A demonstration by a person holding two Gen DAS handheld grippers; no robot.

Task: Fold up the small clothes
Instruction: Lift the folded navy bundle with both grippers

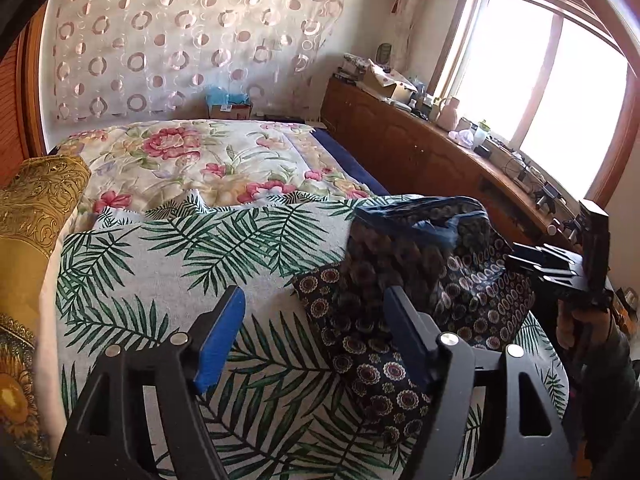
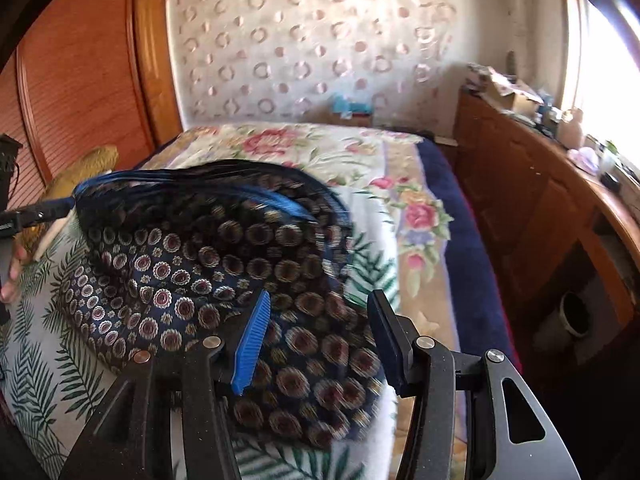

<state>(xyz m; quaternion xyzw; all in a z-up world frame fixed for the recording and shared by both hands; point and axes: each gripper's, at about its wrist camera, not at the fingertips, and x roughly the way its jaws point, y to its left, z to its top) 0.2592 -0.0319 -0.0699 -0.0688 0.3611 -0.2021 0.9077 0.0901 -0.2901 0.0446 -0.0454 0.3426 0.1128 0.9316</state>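
Patterned garment (image 2: 224, 264) beneath open jaws

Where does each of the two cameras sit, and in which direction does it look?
Left wrist: on the left gripper, looking down over the leaf-print blanket toward the window; its open fingers show, and the right gripper in a hand.
Right wrist: on the right gripper, open above the dark patterned garment, facing the curtained wall; the left gripper shows at the left edge.
Shared: garment, blanket, floral bedspread, wooden cabinet.
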